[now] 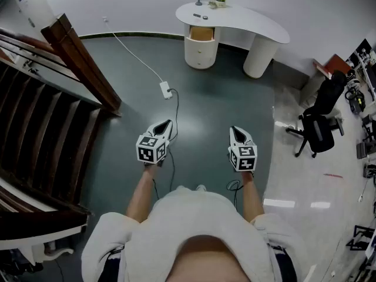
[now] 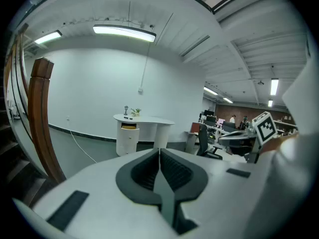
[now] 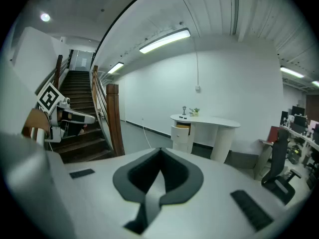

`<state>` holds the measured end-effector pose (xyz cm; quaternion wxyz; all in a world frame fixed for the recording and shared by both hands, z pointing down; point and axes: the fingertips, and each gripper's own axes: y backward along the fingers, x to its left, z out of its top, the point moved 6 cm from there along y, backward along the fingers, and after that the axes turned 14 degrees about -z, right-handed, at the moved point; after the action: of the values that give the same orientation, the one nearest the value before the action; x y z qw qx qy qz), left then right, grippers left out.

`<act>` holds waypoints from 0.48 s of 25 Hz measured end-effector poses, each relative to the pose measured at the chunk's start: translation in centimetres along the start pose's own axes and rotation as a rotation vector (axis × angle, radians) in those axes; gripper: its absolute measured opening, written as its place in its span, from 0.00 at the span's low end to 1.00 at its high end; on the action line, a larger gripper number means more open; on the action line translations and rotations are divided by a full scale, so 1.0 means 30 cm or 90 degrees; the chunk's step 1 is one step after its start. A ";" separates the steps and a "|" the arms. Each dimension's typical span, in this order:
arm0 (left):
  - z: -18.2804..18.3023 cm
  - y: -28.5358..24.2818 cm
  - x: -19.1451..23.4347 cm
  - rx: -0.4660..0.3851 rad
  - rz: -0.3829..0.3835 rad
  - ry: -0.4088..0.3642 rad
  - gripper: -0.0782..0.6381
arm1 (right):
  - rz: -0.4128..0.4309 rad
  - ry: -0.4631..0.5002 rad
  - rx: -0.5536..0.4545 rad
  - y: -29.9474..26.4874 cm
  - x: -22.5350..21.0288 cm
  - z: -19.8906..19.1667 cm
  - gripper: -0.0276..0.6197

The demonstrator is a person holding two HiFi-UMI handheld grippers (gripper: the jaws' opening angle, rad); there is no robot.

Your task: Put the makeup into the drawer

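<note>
Makeup (image 1: 197,15), visible only as two small dark items too far off to make out in detail, lies on top of the white desk (image 1: 252,25), well ahead of both pairs of jaws. Wooden staircase (image 1: 41,128): the largest feature, rising to the left of the left jaws, with its brown newel post (image 1: 82,57) the part nearest them. Grey floor (image 1: 217,104): fills the space between the jaws and the desk. Desk: a curved top on two round pedestals, straight ahead of the jaws against the far wall. Black office chair (image 1: 320,125): ahead and well to the right of the right jaws. Left gripper (image 1: 168,123) and right gripper (image 1: 234,128): held side by side and apart from each other, tipped slightly down toward the floor. In each gripper view the dark pads are pressed together at the tips with nothing between them. Drawer (image 1: 202,34): the top one in the left pedestal, pulled open, just below the makeup and far ahead of the jaws. White cable (image 1: 135,54) and its power strip (image 1: 166,89): on the floor, the strip a little ahead of the left jaws. Small plant (image 1: 218,0): at the desk's back edge, beyond the makeup.
</note>
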<state>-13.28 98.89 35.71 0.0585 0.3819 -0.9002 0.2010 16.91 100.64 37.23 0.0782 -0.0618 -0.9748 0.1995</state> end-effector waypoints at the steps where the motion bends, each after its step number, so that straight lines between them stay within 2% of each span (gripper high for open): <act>1: 0.001 -0.002 -0.003 -0.001 0.001 0.000 0.13 | 0.000 0.000 0.001 0.000 -0.004 -0.002 0.04; 12: 0.013 -0.031 -0.059 -0.007 0.000 -0.002 0.13 | 0.011 -0.007 -0.001 0.020 -0.042 -0.038 0.04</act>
<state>-11.38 99.33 35.20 0.0596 0.3819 -0.9013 0.1955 18.41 101.43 37.86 0.0714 -0.0691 -0.9748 0.1995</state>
